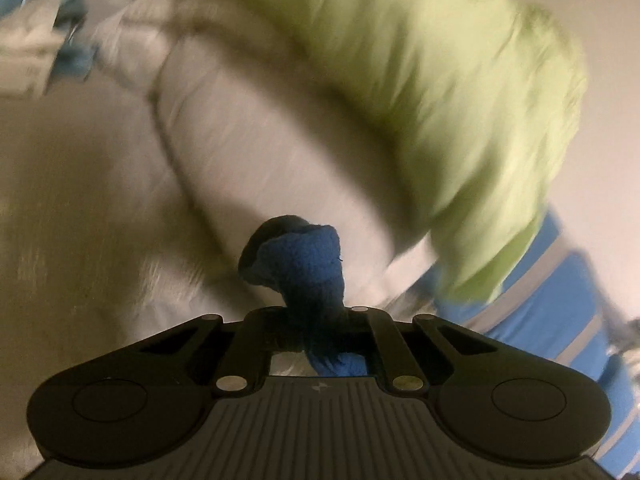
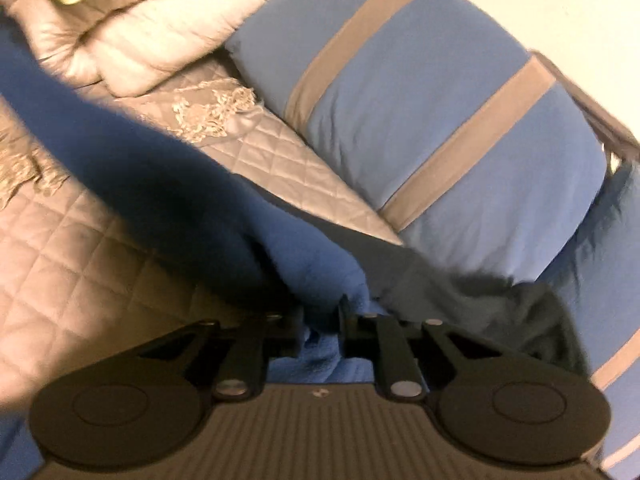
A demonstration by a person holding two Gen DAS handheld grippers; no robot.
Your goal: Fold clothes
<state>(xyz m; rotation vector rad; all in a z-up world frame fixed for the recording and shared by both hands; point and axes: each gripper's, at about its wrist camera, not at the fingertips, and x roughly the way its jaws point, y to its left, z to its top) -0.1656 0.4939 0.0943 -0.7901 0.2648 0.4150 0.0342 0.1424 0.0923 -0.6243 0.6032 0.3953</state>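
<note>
Left gripper [image 1: 316, 316] and right gripper [image 2: 320, 320] each clamp the blue fleece garment [image 2: 168, 184].
Only the right view shows the striped pillow [image 2: 440, 112], upper right; the left shows blurred green cloth [image 1: 440, 100].

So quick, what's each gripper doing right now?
Left gripper: shut on blue cloth.
Right gripper: shut on blue cloth.

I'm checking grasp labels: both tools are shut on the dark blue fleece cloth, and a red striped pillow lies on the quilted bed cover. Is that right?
Not quite: the striped pillow is blue with grey bands, not red, as the right wrist view shows. The rest stands: the left tool and the right tool are each shut on the dark blue fleece cloth, over the quilted bed cover.
</note>
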